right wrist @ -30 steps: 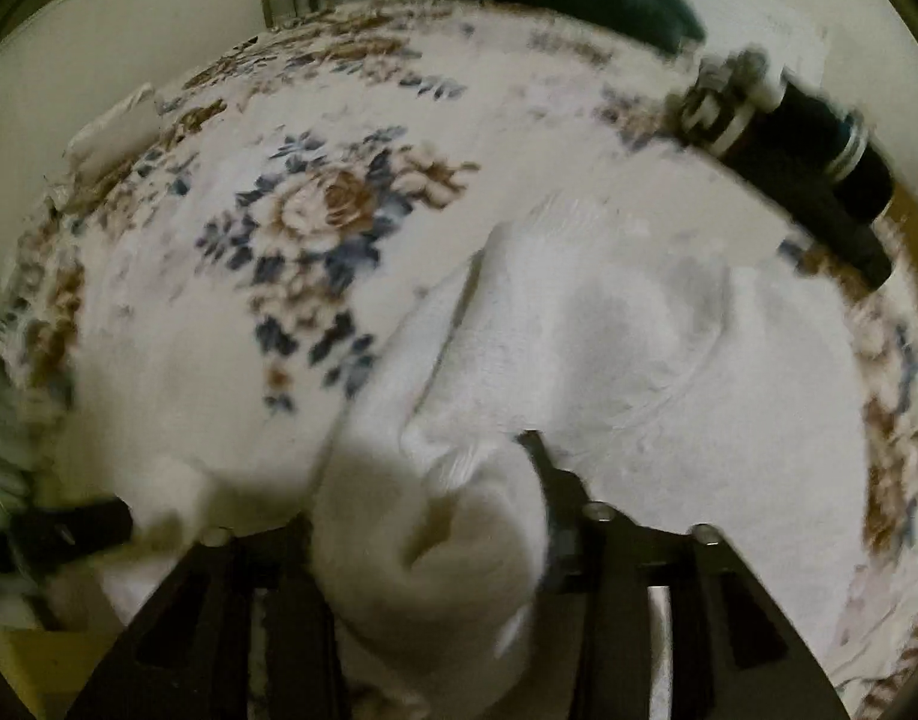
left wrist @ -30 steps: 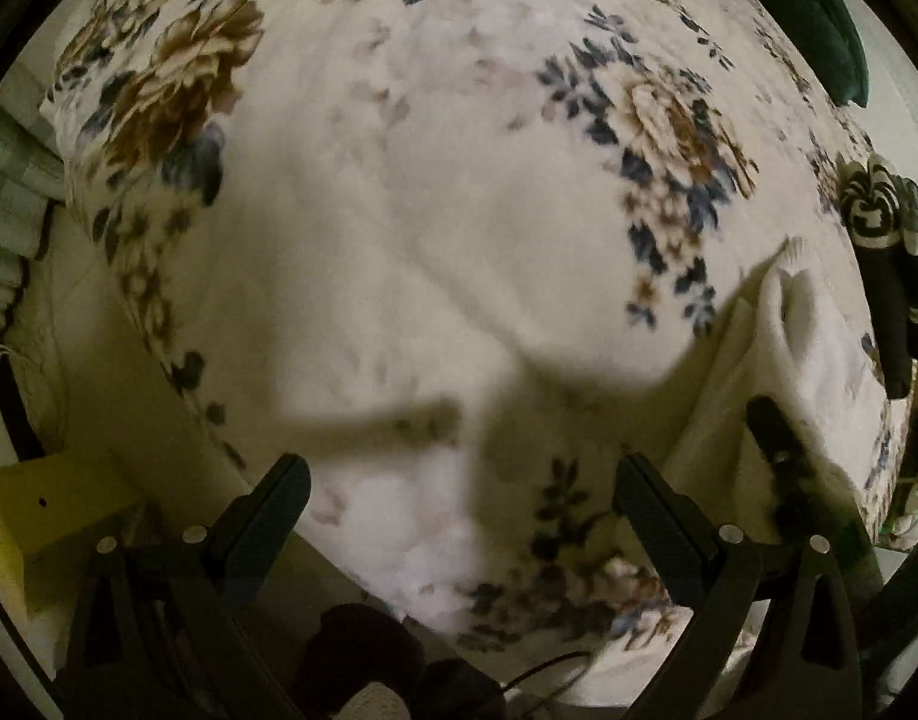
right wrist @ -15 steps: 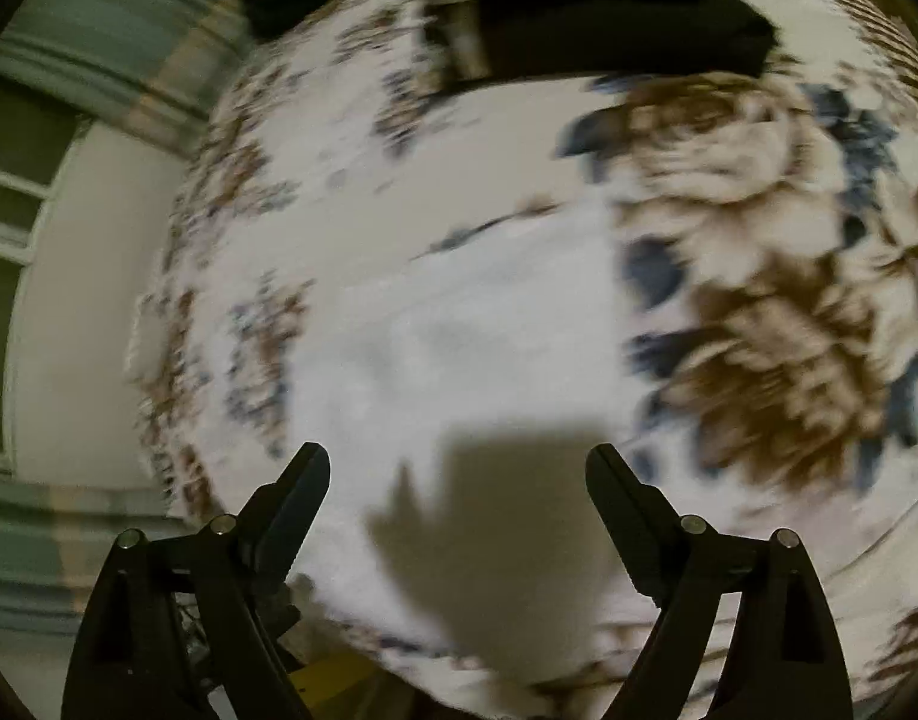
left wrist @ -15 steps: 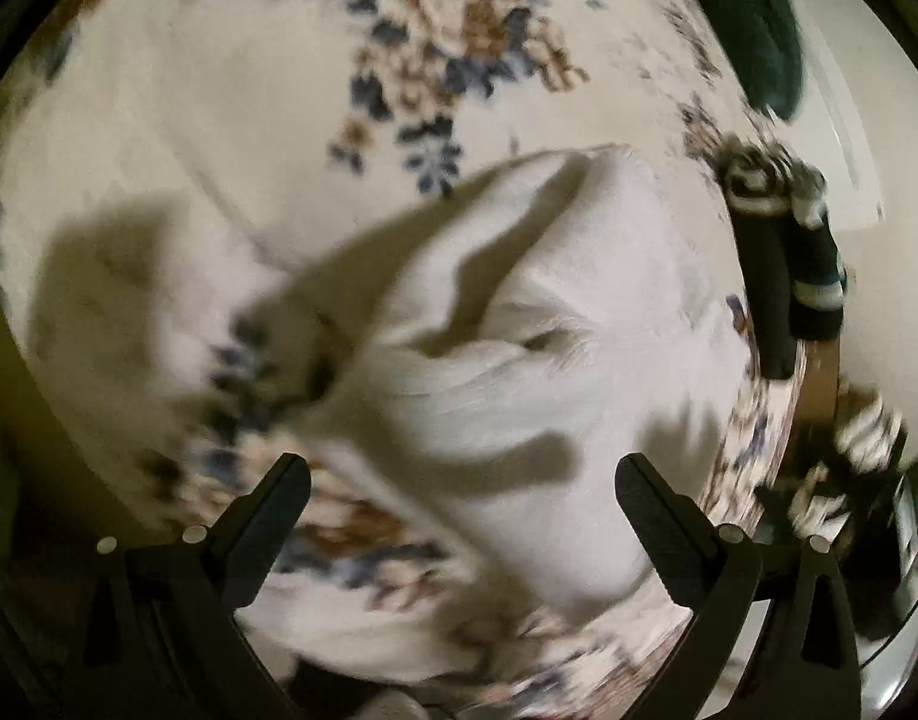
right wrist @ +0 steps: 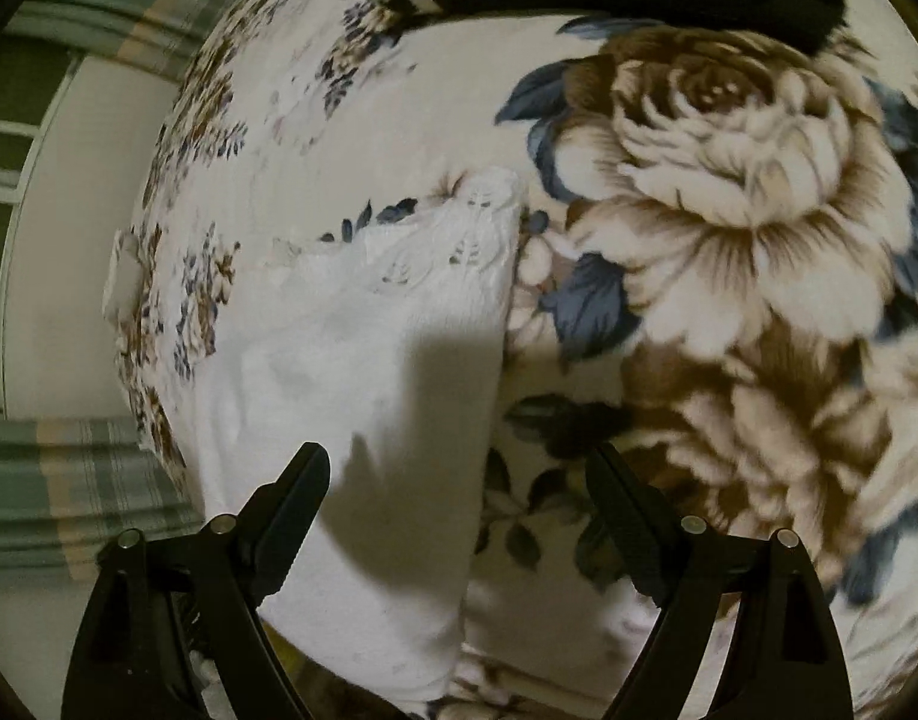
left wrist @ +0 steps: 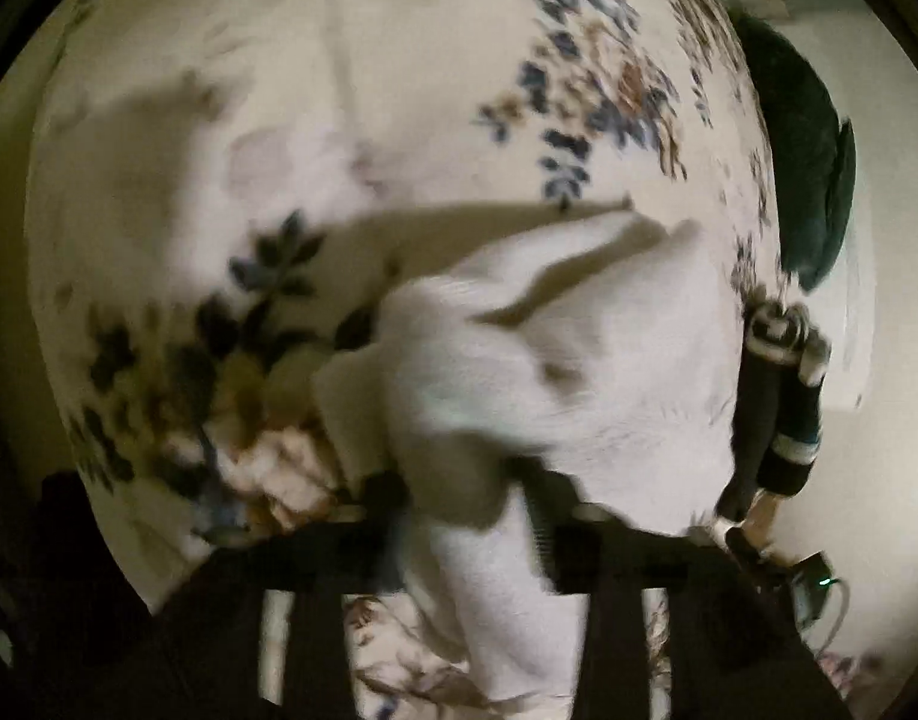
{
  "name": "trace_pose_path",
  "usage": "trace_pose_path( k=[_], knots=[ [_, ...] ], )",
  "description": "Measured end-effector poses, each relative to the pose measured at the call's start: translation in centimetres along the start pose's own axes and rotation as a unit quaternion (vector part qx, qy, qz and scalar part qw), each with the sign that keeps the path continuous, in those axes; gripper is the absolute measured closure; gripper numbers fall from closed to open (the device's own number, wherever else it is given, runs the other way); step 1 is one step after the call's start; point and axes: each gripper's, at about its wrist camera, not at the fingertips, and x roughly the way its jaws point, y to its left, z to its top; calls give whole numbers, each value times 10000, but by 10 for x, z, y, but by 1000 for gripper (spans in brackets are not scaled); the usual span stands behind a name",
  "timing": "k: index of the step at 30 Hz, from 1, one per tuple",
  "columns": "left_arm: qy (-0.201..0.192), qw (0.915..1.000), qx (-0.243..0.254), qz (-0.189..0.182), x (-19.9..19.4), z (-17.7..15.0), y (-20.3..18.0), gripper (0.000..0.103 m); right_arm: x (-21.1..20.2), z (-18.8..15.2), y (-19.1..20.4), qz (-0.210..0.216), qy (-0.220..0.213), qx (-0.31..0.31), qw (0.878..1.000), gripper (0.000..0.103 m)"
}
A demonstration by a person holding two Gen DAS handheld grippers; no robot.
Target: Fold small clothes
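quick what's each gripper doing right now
Left gripper: closed on the white garment.
Right gripper: open, holding nothing.

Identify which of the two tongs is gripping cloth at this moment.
The left tongs: shut on the white garment, which bunches between them. The right tongs stand open, holding nothing.

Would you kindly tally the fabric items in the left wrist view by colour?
White garment, held in the jaws of the left gripper: 1
Dark striped socks: 2
Dark green cushion: 1
Floral blanket: 1
Total: 5
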Motion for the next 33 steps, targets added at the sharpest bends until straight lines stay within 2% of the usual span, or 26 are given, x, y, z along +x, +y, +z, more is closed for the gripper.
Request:
trace_pose_path(
  k=[1,4,9,11,13,15,16,17,18,21,26,29,30,32,33],
  knots=[
    [-122,9999,-3,-93,-6,-4,1,39,0,3,-2,72,18,-6,10000,14],
    [-203,9980,-117,-594,-11,-17,9,34,10,19,-12,444,156,-24,9989,12],
    [16,9949,-329,-957,26,-25,17,33,48,40,-22,1231,619,68,9904,11],
    [-57,9942,-298,-1028,34,-22,14,31,66,49,-26,1547,758,157,9849,11],
    [-279,9939,-216,-1045,35,-18,8,31,76,54,-29,1651,798,233,9828,9],
    [-515,9940,-59,-962,33,-19,-1,44,77,55,-29,1789,652,278,9813,12],
    [-608,9938,28,-931,29,-20,-4,57,74,55,-27,1813,525,247,9817,16],
    [-684,9938,122,-863,25,-21,-6,65,73,54,-23,1766,463,148,9831,45],
    [-735,9940,209,-788,22,-21,-9,68,74,52,-19,1647,460,66,9852,74],
    [-758,9944,399,-620,16,-19,-15,74,70,42,-14,1546,254,85,9876,78],
    [-541,9923,1063,-334,14,0,-44,75,37,11,-25,1658,-177,559,9844,82],
    [-268,9852,1669,-285,15,18,-69,75,13,-35,-37,1731,-297,1012,9792,82],
    [-127,9816,1879,-306,17,25,-78,75,5,-59,-40,1722,-316,1170,9776,82],
    [175,9687,2466,-239,24,40,-104,75,-4,-101,-43,1709,-298,1428,9744,82],
    [423,9592,2787,-203,33,49,-119,75,-3,-122,-42,1698,-224,1519,9734,82]
  ],
)
